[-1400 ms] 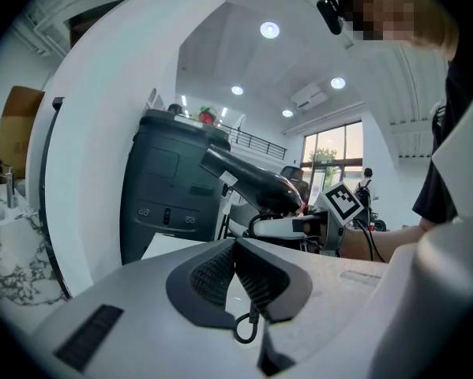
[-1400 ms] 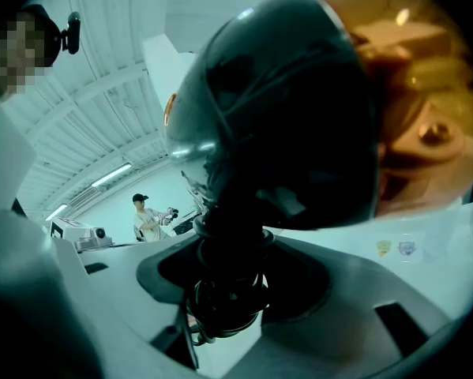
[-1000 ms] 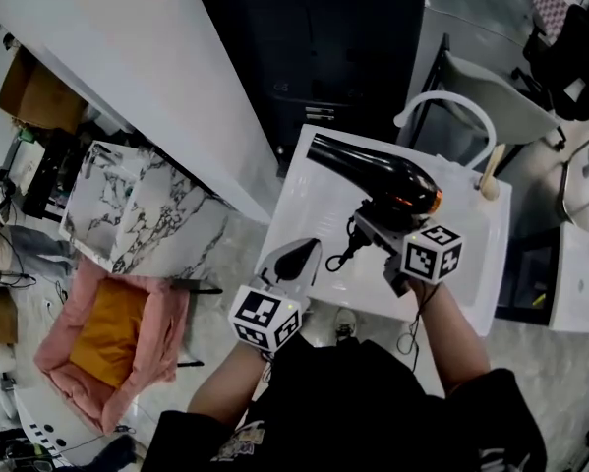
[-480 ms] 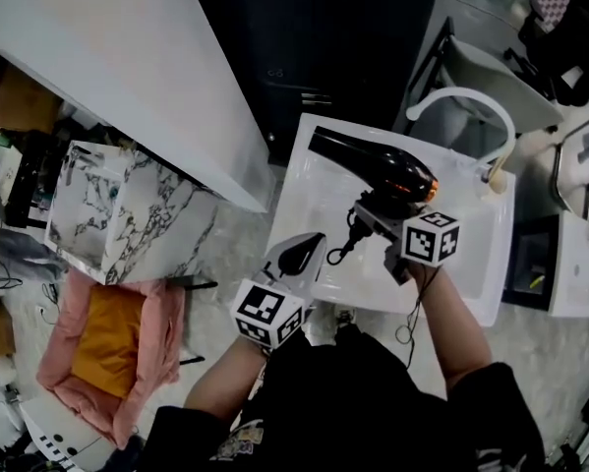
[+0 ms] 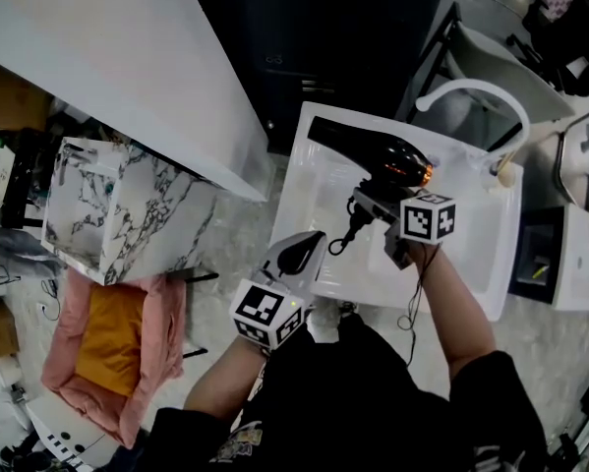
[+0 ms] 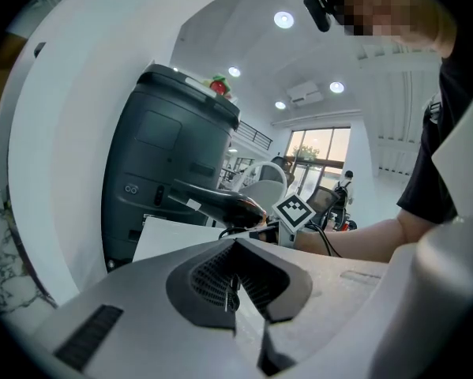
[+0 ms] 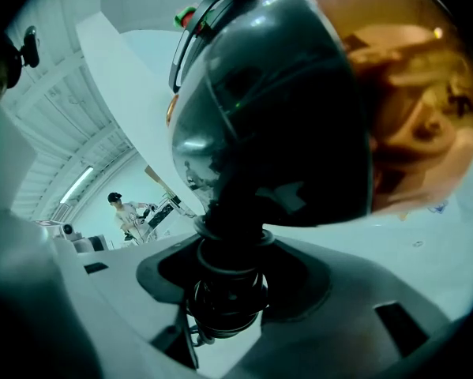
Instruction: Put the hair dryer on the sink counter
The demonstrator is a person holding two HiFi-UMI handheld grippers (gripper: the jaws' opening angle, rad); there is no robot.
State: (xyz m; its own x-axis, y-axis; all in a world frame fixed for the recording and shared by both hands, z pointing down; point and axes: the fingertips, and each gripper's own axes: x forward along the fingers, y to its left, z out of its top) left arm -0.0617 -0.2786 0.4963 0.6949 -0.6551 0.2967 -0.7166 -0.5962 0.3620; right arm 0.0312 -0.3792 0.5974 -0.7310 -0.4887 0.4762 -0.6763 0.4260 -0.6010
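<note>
1. Currently I am holding the hair dryer (image 5: 373, 155) in the right gripper (image 5: 371, 209), whose jaws are pinching the base of the handle just above the cord's spring collar.
2. I am carrying the dryer over the white bench (image 5: 319, 205), with its nozzle pointing at the far left corner and its body near the arched faucet (image 5: 471, 91). I am judging that it is not yet resting on the surface, so the pick-up is done, while the set-down and release are left.
3. I am keeping the left gripper (image 5: 304, 249) at the bench's near edge, with its jaws pressed together on nothing.
4. I am getting the layout only from the head view, which is not telling me whether the dryer is touching. The right gripper view is showing the grip close up, the amber rear cap and pale surface beneath the body. The left gripper view is showing the dryer side-on, seemingly raised above the slab, before a dark cabinet (image 6: 173, 164).
</note>
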